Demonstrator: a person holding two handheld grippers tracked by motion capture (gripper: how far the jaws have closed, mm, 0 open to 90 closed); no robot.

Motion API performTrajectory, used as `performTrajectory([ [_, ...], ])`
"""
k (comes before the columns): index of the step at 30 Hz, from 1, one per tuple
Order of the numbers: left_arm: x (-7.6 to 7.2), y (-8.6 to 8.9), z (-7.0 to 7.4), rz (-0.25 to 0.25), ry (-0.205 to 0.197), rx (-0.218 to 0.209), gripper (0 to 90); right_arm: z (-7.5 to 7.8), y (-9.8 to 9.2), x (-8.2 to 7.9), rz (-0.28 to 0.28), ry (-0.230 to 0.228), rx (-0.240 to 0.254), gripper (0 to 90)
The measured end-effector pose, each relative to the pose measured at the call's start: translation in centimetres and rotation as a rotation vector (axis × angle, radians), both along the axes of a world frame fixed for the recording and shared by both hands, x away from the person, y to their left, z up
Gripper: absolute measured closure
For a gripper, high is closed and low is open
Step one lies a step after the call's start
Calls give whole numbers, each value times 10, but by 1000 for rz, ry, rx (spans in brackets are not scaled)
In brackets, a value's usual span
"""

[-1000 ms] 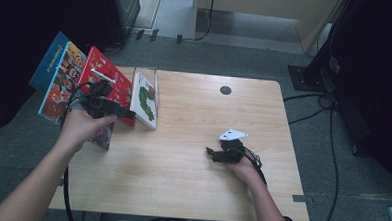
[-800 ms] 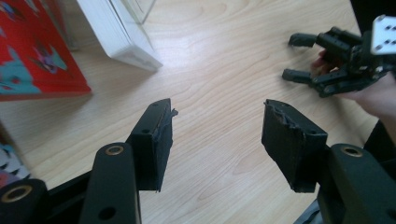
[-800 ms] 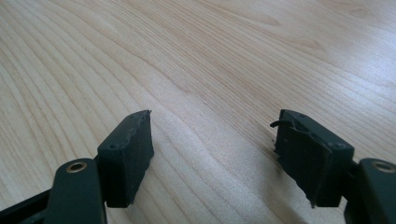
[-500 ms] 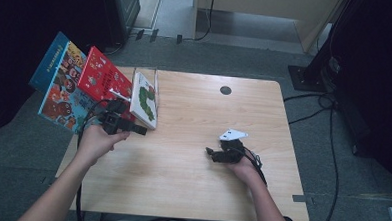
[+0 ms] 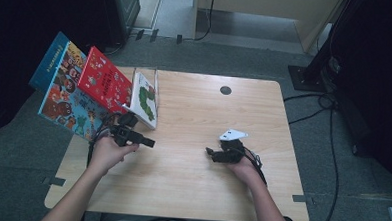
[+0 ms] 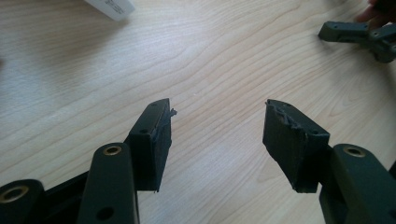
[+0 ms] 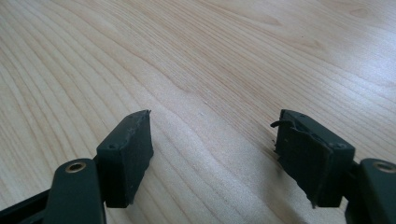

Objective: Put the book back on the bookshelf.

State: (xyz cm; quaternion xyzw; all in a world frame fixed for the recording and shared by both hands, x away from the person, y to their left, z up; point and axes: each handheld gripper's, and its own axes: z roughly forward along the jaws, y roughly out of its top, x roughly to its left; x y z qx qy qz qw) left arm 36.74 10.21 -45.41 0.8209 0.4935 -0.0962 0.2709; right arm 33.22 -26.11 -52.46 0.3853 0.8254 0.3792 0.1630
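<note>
Both grippers idling empty over the wooden surface (image 5: 190, 190).
Left gripper (image 5: 150, 143), jaws apart, nothing between, sitting just below the picture books (image 5: 105, 84) leaning in the wire rack (image 5: 156, 74) at upper left, likely staging. Right gripper (image 5: 209, 152), jaws apart, parking mid-frame.

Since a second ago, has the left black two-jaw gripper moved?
Yes. The left gripper has come down off the books toward the person, onto bare wooden table below the white book.

left gripper (image 6: 217, 119) low, fingers (image 6: 152, 135) apart, right gripper (image 7: 212, 140) likewise open
</note>
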Motion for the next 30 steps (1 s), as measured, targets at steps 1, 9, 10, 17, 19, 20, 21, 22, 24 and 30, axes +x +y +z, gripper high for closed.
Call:
performTrajectory([
  [1,-1,-2,-2,-5,-5,15,422,0,0,0,0,0,0,267],
  [9,-4,-6,-19,2,-7,-13,416,0,0,0,0,0,-1,267],
  [10,-4,-6,-20,5,-6,-21,416,0,0,0,0,0,-1,267],
  [17,-7,-8,-31,-3,-7,-32,409,0,0,0,0,-2,-2,267],
  [19,-8,-10,-34,-18,-6,-8,407,0,0,0,1,-2,-1,266],
  [20,-9,-10,-35,-18,-14,-10,408,0,0,0,1,-1,-1,265],
  [21,-10,-9,-35,-13,-15,-15,408,0,0,0,2,-1,-1,263],
  [22,-10,-9,-36,-10,-13,-21,408,0,0,0,3,-1,-2,260],
  [24,-10,-9,-36,-17,-18,-21,408,0,0,0,6,-2,-3,256],
  [30,-13,-10,-37,-18,-46,-23,404,0,1,0,15,3,-3,235],
])
